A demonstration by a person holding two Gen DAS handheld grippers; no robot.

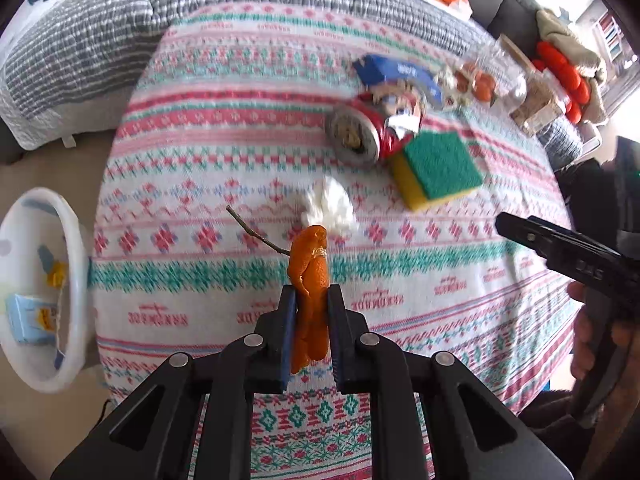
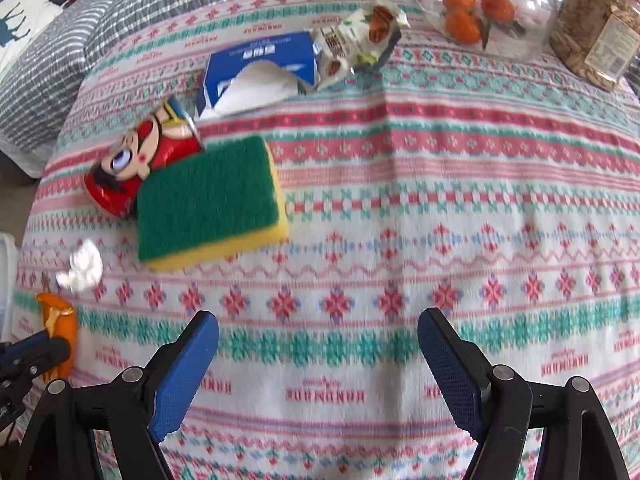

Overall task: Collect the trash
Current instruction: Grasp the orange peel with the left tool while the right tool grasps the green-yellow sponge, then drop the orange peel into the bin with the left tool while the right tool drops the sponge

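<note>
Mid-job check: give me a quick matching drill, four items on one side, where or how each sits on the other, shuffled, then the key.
Things:
1. orange peel
2. crushed red can
3. crumpled white tissue
4. tangerines

Places or states:
A. inside a clear plastic container at the far side of the table
B. lying loose on the tablecloth, touching nothing else
C. pinched in the left gripper
D. on its side against the green and yellow sponge

Pairs: 1-C, 2-D, 3-B, 4-A
</note>
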